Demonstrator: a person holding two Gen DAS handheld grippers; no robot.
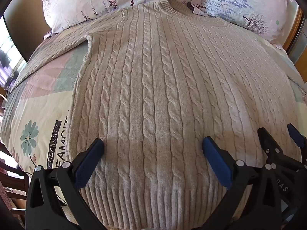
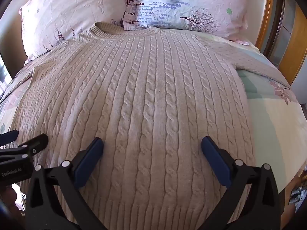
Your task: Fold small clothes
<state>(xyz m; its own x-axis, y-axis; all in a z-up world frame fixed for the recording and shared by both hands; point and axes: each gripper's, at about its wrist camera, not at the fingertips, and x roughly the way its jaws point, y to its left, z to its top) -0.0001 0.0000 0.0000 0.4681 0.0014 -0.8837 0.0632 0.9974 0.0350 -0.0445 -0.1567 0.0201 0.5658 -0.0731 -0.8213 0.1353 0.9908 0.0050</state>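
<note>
A beige cable-knit sweater (image 1: 153,88) lies flat, front up, on a bed, collar far, ribbed hem near, both sleeves spread out sideways. It also shows in the right wrist view (image 2: 149,99). My left gripper (image 1: 153,143) is open and empty, hovering just above the lower left part of the sweater near the hem. My right gripper (image 2: 152,142) is open and empty above the lower right part. The right gripper also shows in the left wrist view (image 1: 279,134), close beside the left one. The left gripper's fingers (image 2: 39,140) show at the left edge of the right wrist view.
A patterned quilt (image 1: 44,115) with a flower and printed letters covers the bed. Two floral pillows (image 2: 73,17) (image 2: 184,7) lie behind the collar. A wooden bed frame (image 2: 266,19) stands at the far right. A wooden chair (image 1: 11,182) is at the near left.
</note>
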